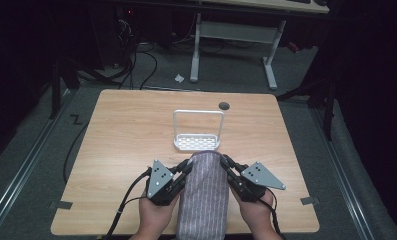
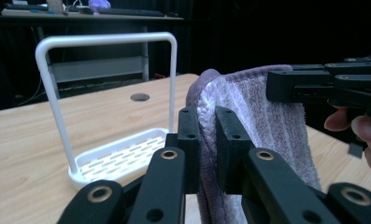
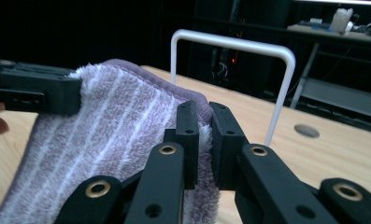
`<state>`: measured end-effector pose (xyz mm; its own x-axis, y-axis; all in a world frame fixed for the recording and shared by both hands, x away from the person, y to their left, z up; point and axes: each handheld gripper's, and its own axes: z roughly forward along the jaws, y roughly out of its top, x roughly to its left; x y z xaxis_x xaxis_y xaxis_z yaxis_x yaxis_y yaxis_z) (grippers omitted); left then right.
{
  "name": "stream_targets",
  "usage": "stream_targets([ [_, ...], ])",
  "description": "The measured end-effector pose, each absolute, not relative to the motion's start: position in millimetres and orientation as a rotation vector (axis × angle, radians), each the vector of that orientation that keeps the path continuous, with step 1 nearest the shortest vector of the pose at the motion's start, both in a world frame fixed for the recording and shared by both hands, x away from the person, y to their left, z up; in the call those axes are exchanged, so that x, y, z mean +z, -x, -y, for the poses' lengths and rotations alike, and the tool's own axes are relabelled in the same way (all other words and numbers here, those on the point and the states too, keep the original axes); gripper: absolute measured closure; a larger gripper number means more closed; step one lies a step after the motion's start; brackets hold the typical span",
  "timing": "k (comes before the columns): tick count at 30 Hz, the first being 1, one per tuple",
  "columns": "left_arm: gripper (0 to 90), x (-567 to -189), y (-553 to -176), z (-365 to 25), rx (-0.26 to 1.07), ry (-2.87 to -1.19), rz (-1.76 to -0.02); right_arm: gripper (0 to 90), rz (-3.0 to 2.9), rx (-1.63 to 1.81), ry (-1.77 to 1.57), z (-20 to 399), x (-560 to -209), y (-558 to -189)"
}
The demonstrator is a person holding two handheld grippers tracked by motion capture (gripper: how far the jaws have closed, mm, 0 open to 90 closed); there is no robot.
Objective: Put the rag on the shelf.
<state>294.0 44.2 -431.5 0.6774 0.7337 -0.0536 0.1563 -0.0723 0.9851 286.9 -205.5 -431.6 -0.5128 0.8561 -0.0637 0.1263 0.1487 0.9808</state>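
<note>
At six o'clock on the table (image 1: 126, 125), left claw (image 1: 188, 166) and right claw (image 1: 227, 162) each grasp the towel (image 1: 203, 195); uneven lifting could snag the rack (image 1: 198, 127) at twelve.

Light from above falls on the worktop (image 1: 136, 130), while the room around it sinks into near black. In both gripper views the near black jaws look soft, with a dark, unfocused background.

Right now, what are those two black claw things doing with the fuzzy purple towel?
A person holds a gripper in each hand. The left gripper and the right gripper each pinch a far corner of the striped purple towel, holding it up off the wooden table. Just beyond it stands a white rack with a tall hoop, nothing hanging on it yet.
</note>
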Motion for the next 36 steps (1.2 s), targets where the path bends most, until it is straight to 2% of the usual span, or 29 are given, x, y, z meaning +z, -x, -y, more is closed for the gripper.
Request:
stream_targets([
  [21, 82.2, -361.1, -326.0, -49.1, 0.702, -1.518, -0.669, 84.0, -1.622, 1.505, -0.863, 207.0, -358.4, -309.0],
  [36, 82.6, -346.8, -368.9, -44.4, 0.771, -1.493, -0.674, 84.4, -1.568, 1.466, -0.881, 206.5, -331.9, -348.4],
])
